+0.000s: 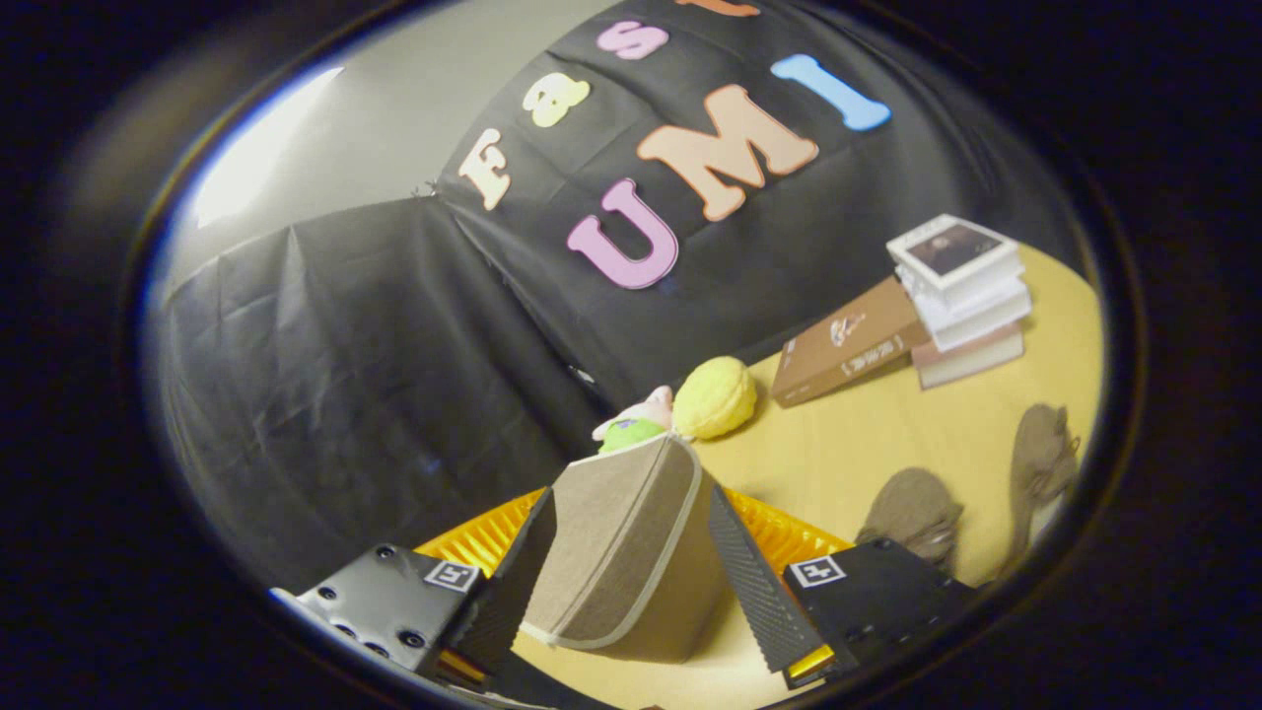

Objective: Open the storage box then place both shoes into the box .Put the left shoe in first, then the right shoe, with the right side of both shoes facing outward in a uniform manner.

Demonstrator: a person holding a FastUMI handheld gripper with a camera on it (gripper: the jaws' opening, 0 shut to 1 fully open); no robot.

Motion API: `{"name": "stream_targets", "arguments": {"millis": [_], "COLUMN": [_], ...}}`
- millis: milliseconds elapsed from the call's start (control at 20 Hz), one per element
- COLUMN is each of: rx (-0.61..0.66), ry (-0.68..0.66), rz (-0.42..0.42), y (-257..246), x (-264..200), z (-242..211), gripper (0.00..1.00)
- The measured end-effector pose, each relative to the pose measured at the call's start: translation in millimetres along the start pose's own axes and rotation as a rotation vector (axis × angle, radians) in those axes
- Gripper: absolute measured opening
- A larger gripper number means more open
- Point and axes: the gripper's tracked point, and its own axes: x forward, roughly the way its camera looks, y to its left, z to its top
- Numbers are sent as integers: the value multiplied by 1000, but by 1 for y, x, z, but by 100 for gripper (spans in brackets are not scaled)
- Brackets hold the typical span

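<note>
Fingers of the gripper (631,582) stand on either side of a beige fabric flap (626,552) with pale piping, which looks to be the lid of the storage box. The flap rises between them, and both fingers appear to press its edges, so the gripper seems to be clenched on it, though the exact contact on the left side is hard to confirm. Just behind the flap curves an orange ribbed rim (779,528), probably a basket or part of the box; which of the two cannot be told. All of this rests on a yellow wooden table (868,434).

Just beyond the fingers to the right, two brown shoes lie on the table, apart from the box: the nearer shoe (912,513) and the farther shoe (1040,459) close beside it. Which is left and which is right cannot be made out. Past the top of the flap sit a small plush toy (636,424) in green and a yellow ball-like object (715,396), touching or nearly so. Farther back, a brown book (848,345) leans against a stack of books (961,296).

Judging by this, the task is at its first step: the lid is being lifted, and neither shoe is in the box yet. Both placements, left shoe first, remain to be done.
</note>
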Motion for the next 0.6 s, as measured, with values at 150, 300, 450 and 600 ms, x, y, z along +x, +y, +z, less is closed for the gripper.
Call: {"name": "stream_targets", "arguments": {"millis": [150, 300, 450, 600], "rx": [123, 227, 329, 364], "ry": [68, 112, 173, 203], "rz": [45, 85, 131, 152], "y": [-4, -6, -6, -6], "x": [9, 12, 18, 20], "z": [-20, -35, -52, -60], "gripper": [98, 98, 98, 98]}}
